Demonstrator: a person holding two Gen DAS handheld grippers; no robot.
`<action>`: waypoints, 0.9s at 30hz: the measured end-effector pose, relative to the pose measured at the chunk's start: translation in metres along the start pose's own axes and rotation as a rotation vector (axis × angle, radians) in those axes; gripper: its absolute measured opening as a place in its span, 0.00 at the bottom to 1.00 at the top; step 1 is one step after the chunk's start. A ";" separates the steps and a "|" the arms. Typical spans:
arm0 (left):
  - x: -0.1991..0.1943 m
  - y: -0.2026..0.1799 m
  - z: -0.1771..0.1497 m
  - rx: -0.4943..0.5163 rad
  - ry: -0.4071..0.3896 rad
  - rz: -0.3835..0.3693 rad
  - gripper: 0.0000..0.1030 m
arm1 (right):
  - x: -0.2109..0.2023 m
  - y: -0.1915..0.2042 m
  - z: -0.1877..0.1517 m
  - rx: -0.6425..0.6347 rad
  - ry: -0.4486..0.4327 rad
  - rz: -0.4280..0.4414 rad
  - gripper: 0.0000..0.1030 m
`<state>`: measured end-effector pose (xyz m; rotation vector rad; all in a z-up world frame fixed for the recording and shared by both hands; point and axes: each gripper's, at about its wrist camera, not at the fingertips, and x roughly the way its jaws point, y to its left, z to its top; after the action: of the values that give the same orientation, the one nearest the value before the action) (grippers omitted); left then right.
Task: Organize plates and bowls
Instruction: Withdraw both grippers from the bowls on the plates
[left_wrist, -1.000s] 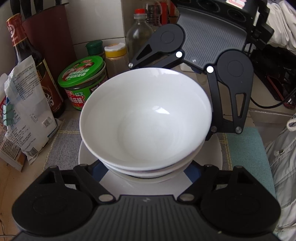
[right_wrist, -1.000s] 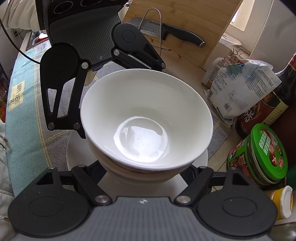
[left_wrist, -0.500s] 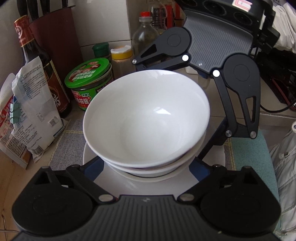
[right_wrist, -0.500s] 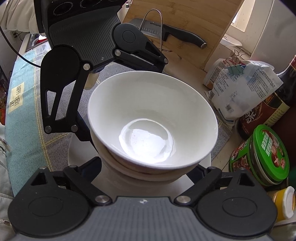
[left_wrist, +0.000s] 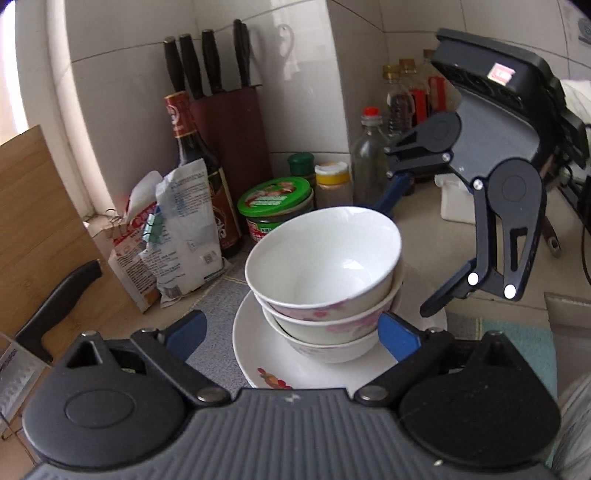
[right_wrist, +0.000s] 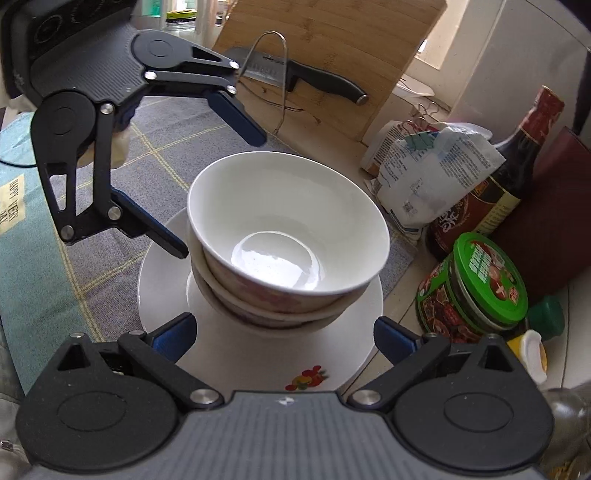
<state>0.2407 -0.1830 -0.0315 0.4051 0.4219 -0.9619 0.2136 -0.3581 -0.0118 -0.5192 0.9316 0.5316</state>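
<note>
Fingers: your left gripper (left_wrist: 291, 332) and right gripper (right_wrist: 284, 332) are both standing spread, jaws just opened, pinching nothing | Load: bowl stack (right_wrist: 288, 240) is sitting nested on the plate (right_wrist: 162, 295), between both grippers | Risk: a fingertip is passing close; clipping a rim while withdrawing could tip the slightly leaning stack.

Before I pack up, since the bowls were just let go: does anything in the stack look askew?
Yes, slightly. The top bowl sits tilted and shifted off-centre on the bowls beneath it, overhanging one side. The stack rests on the plate and nothing looks chipped or spilled. Both grippers, left and right, are open and clear.
</note>
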 end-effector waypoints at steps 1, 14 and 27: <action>-0.006 0.000 -0.001 -0.040 -0.016 0.031 0.96 | -0.005 0.004 0.000 0.031 0.004 -0.030 1.00; -0.074 -0.002 0.002 -0.352 0.082 0.304 0.98 | -0.051 0.063 0.007 0.772 0.023 -0.402 1.00; -0.112 -0.014 0.001 -0.364 0.121 0.315 0.99 | -0.092 0.122 0.015 0.877 -0.071 -0.538 1.00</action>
<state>0.1727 -0.1129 0.0254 0.1904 0.6105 -0.5409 0.1006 -0.2750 0.0513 0.0620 0.8184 -0.3537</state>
